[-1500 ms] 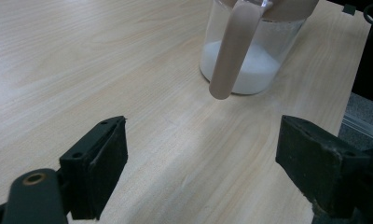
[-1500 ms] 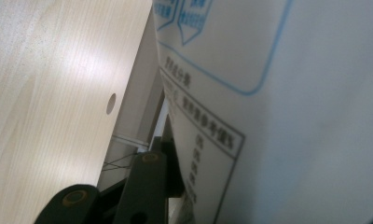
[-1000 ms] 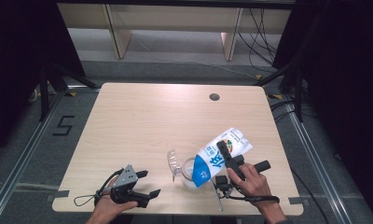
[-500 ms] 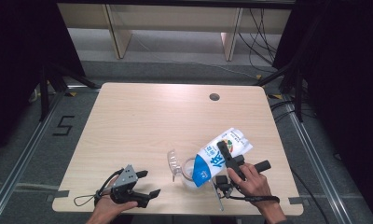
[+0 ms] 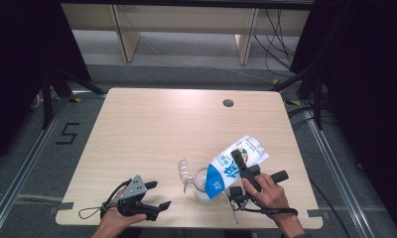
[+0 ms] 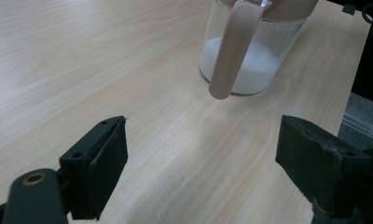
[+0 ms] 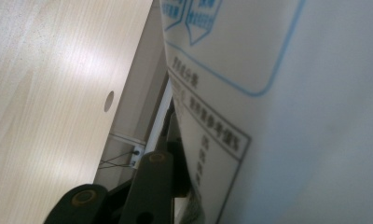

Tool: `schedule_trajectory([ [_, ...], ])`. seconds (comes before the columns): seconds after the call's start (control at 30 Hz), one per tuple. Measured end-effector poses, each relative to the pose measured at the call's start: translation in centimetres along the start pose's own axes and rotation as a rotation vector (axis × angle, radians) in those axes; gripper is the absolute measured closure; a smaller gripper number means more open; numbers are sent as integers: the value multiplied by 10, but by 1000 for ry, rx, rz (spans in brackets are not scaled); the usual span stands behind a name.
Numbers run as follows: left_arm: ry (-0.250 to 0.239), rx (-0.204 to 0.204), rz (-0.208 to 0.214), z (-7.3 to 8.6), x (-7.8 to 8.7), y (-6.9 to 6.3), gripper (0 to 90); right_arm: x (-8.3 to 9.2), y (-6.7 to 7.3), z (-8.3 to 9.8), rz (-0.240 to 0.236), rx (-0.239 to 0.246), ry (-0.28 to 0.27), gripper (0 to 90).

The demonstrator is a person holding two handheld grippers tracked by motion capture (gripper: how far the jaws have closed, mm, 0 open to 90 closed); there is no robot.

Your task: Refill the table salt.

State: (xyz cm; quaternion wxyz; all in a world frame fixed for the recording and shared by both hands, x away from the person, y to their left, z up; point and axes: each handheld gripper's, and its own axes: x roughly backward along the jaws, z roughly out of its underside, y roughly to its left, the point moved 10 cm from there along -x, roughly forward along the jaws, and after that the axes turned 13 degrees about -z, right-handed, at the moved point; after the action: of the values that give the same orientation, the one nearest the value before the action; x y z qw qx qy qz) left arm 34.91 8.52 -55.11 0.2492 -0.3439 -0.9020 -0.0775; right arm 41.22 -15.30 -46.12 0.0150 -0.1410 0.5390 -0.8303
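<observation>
Step in hand: pouring. The carton (image 5: 234,166) is clamped in the right gripper (image 5: 241,166) at the near right of the table (image 5: 152,129) and tipped, spout down, over the jug (image 5: 199,182) just to its left. In the left gripper view, white liquid is seen low in the jug. The left gripper (image 5: 154,194) is held idle at the near left, jaws wide apart, nothing between. Next move, as judged: tilt to be kept steady w/ spout over the rim, then carton brought upright before it is set down.
</observation>
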Motion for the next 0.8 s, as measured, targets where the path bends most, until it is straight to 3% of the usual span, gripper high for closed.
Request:
schedule_trajectory([
  [0.23,0,-1,0,0,0,0,161,0,2,1,-8,-10,4,754],
  [0.27,0,-1,0,0,0,0,161,0,-1,-1,0,17,0,754],
  [0.33,1,-2,0,0,0,0,161,0,2,1,-3,-19,3,756],
  [0.4,0,-2,0,0,0,0,161,0,4,2,-14,-23,8,758],
  [0.47,1,-1,0,0,0,0,161,0,2,1,-10,-14,3,761],
  [0.5,0,-1,0,0,0,0,161,0,-1,0,0,16,-2,761],
  [0.63,1,-1,1,0,0,0,161,0,3,1,-5,-46,1,766],
  [0.7,2,-1,-6,0,0,0,161,0,0,-1,14,-44,-10,768],
  [0.8,2,0,-3,0,0,0,161,0,3,0,0,-51,-6,771],
])
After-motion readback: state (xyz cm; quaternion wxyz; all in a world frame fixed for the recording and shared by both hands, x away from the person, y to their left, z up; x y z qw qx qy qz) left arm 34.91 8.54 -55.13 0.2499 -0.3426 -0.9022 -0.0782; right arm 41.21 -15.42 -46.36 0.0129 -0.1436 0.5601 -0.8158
